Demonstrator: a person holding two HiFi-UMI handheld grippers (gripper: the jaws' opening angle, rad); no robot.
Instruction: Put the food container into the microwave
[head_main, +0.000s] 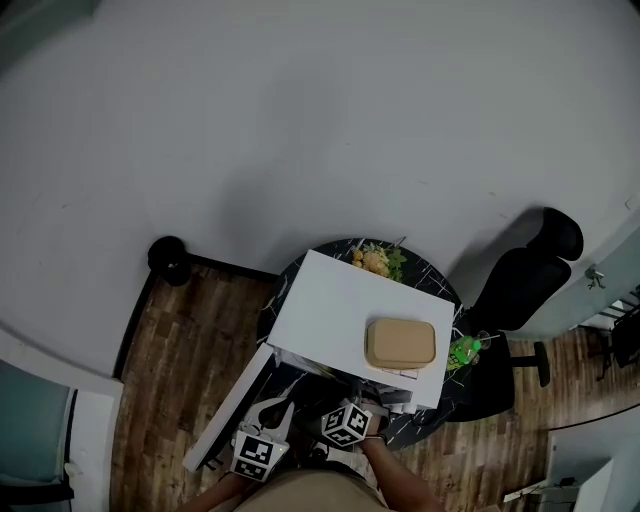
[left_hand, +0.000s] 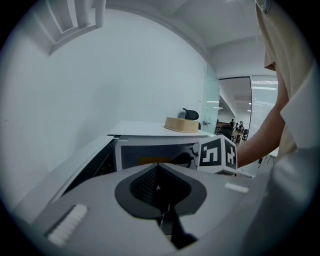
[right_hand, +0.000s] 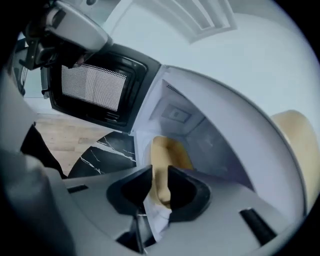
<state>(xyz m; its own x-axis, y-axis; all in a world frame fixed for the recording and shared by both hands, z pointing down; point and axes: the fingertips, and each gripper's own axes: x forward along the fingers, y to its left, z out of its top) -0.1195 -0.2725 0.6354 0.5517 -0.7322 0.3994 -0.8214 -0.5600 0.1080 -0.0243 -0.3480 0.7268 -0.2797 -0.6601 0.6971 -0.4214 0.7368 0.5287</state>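
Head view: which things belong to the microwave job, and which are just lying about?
Job: microwave; its open door; tan container held in the jaws of the right gripper.
Lying about: second tan container on the microwave's top; food with greens behind it; green item; black chair.

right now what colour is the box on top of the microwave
Tan, a light cardboard brown; the box shows best in the head view.
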